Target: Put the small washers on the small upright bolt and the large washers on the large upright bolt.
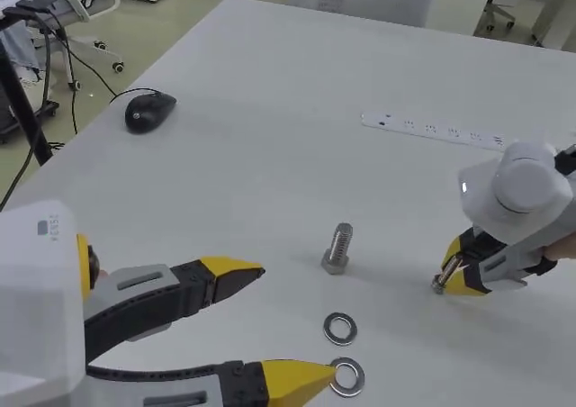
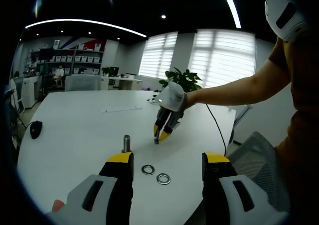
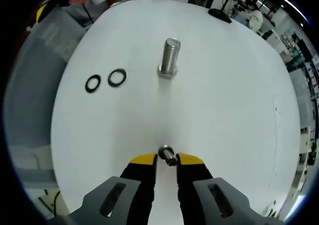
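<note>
my left gripper [image 1: 270, 324] hangs low over the white table [image 1: 270, 155], jaws spread wide with nothing between them; one yellow tip sits just beside the nearer washer [image 1: 347, 376]; the second washer [image 1: 340, 328] lies flat a little beyond it; the large bolt [image 1: 337, 248] stands upright on its head past both washers; my right gripper [image 3: 168, 159] is pinched tight on the small bolt [image 3: 166, 153], tips angled down at the table, well to the right of the large bolt; a mouse [image 1: 148, 112] and a power strip [image 1: 432, 130] lie farther off

black mouse [image 1: 148, 112], white power strip [image 1: 432, 130]
</note>
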Available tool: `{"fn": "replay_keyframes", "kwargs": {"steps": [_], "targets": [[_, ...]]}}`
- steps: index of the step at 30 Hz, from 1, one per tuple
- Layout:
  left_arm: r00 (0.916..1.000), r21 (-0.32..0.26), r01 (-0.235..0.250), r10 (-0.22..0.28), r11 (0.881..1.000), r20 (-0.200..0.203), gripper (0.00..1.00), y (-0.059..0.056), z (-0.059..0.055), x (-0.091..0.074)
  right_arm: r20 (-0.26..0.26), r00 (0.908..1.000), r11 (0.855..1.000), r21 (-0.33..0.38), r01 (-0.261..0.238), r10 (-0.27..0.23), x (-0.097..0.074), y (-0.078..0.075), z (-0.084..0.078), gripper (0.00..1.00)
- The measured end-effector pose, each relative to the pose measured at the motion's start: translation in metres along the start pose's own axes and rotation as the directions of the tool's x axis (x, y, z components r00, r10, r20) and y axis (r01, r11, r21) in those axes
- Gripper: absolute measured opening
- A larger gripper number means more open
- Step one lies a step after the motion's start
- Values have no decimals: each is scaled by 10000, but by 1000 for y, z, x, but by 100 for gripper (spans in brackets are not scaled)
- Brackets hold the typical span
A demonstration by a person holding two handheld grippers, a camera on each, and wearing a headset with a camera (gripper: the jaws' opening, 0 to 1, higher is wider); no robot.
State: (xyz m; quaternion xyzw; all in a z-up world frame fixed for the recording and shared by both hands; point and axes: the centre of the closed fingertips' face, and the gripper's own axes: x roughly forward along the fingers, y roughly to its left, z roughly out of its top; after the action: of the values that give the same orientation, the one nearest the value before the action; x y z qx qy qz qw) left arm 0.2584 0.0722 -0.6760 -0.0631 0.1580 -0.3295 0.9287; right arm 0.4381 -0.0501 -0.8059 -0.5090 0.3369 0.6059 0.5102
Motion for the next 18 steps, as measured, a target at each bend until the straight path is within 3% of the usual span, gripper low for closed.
{"fn": "replay_keyframes", "kwargs": {"steps": [9,18], "targets": [[10000,68,20,-20,10000,13,55,-1,1,0,56,9999,9993,346,103,-105,-12,6,-6,16],[9999,274,70,-72,9996,80,55,-7,7,-2,168,9998,9993,362,-98,92,-17,34,0,16]]}}
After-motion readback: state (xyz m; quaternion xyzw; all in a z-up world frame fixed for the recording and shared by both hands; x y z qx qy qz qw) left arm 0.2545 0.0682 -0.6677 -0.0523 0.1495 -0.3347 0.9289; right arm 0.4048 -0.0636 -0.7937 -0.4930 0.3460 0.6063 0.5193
